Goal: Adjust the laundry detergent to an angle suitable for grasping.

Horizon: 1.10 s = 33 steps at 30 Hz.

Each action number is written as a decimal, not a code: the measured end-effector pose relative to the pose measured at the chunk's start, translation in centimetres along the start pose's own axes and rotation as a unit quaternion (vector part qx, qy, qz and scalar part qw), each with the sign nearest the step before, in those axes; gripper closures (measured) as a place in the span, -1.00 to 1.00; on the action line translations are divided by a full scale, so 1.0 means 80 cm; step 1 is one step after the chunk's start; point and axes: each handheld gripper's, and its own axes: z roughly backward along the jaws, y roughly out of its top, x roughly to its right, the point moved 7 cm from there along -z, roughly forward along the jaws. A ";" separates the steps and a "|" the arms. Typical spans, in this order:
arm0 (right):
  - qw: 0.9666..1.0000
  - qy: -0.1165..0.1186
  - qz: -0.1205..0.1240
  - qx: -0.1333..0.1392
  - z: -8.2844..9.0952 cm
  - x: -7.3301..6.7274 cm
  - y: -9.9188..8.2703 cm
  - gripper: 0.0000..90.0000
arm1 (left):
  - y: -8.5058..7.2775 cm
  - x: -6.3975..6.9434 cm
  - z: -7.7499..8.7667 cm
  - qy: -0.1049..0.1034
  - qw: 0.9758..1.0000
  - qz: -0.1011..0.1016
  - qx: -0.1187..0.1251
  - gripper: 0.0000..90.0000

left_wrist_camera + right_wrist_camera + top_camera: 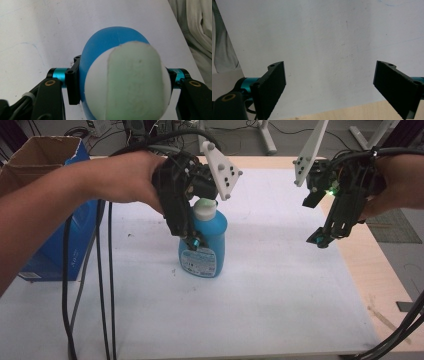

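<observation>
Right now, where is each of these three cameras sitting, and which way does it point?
High view: above the table's near side, looking forward and down; both forearms, left gripper, right gripper.
Left gripper view: on that gripper, looking down its jaws onto the blue bottle and white cap.
Right gripper view: looking past open jaws at white table cover.
Shared: bottle, cover.

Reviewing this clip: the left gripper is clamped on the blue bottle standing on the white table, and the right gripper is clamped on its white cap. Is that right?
Not quite. The right gripper holds nothing: the right gripper view shows its jaws wide apart over the bare white table. The rest stands: the left gripper is clamped on the blue bottle, white cap on top.
</observation>
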 end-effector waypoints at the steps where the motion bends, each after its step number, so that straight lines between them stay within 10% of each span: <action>1: 1.000 0.000 0.000 0.000 0.000 0.000 0.000 -0.77 | 0.000 0.000 0.000 0.000 1.000 0.001 0.001 -0.17; 29: 1.000 -0.004 -0.001 -0.001 0.000 -0.002 0.000 -0.77 | 0.007 -0.005 0.011 0.008 0.997 0.067 0.028 -0.52; 33: 1.000 -0.002 -0.003 -0.005 0.000 -0.002 -0.001 -0.77 | 0.007 0.001 0.012 -0.011 0.999 0.037 0.029 -0.52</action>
